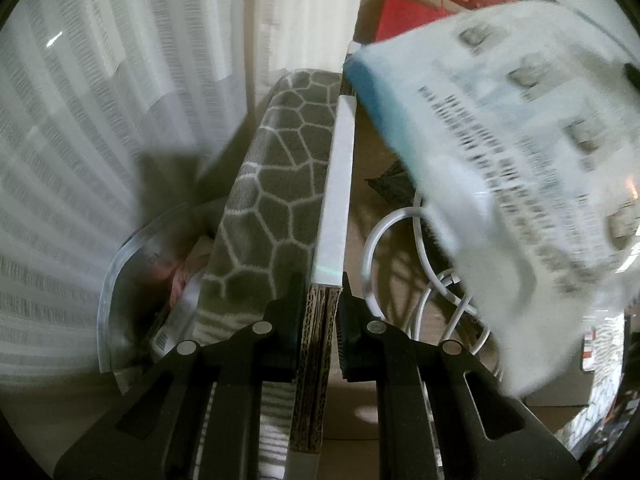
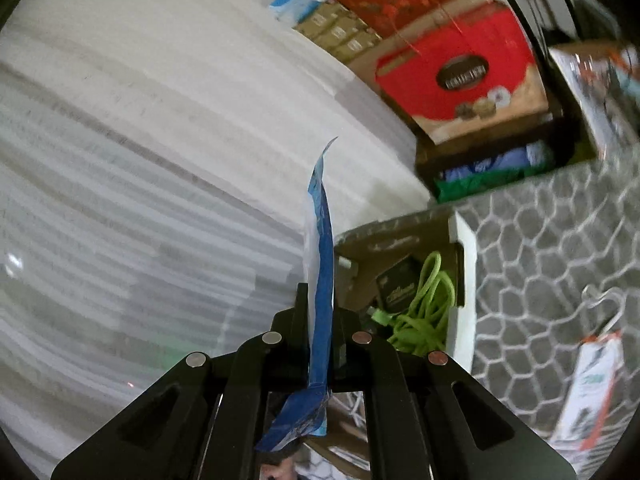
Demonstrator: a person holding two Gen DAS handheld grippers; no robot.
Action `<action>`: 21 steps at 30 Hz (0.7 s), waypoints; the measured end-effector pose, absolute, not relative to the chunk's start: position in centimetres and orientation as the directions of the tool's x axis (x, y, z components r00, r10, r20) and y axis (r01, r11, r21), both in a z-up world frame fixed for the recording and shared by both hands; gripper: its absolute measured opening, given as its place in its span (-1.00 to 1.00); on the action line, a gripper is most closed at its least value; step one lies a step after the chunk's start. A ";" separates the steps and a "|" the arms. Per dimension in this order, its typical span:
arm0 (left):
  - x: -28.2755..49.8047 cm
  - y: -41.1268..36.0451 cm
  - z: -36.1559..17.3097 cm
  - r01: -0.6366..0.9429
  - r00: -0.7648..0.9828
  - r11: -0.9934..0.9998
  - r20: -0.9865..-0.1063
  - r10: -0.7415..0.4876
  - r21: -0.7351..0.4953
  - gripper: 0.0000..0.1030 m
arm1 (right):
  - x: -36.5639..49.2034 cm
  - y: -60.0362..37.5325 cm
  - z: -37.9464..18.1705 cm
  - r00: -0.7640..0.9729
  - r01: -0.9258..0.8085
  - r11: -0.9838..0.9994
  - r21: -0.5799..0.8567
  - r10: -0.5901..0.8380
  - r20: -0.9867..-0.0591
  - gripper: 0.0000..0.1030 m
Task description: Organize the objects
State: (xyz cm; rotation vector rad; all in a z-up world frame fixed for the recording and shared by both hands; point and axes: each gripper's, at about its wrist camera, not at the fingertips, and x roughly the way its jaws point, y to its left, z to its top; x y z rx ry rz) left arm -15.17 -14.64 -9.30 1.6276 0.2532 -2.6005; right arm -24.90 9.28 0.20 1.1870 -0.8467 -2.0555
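My left gripper (image 1: 323, 314) is shut on the white-faced wall of a cardboard box (image 1: 334, 184). Inside that box lie white cables (image 1: 400, 248). A blue and white printed packet (image 1: 516, 152) hangs blurred over the box at the right. My right gripper (image 2: 320, 320) is shut on that blue and white packet (image 2: 322, 264), seen edge-on and upright. Beyond it stands the open cardboard box (image 2: 464, 264) holding a green cable (image 2: 424, 312) and a black item (image 2: 400, 284).
A grey carpet with white cell pattern (image 2: 552, 248) (image 1: 276, 184) covers the floor. White curtains (image 1: 100, 120) (image 2: 160, 160) hang at the left. Red gift boxes (image 2: 460, 72) are stacked at the back. A white packet with hanger (image 2: 592, 380) lies on the carpet. A clear plastic packet (image 1: 132, 280) lies left.
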 end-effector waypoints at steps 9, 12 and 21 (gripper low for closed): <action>-15.3 -14.6 -9.3 0.141 -0.439 -0.984 -0.898 0.035 -0.107 -0.75 | -25.1 9.4 -1.6 -0.376 0.189 -0.622 0.760 -0.761 -0.529 -0.92; -15.3 -14.6 -9.3 0.140 -0.439 -0.984 -0.898 0.035 -0.107 -0.75 | -24.9 9.1 -2.3 -0.370 0.193 -0.674 0.713 -0.723 -0.583 -0.90; -15.4 -14.6 -9.3 0.141 -0.439 -0.984 -0.898 0.035 -0.107 -0.75 | -22.7 7.0 -2.0 -0.411 0.305 -0.869 0.389 -0.488 -0.770 -0.37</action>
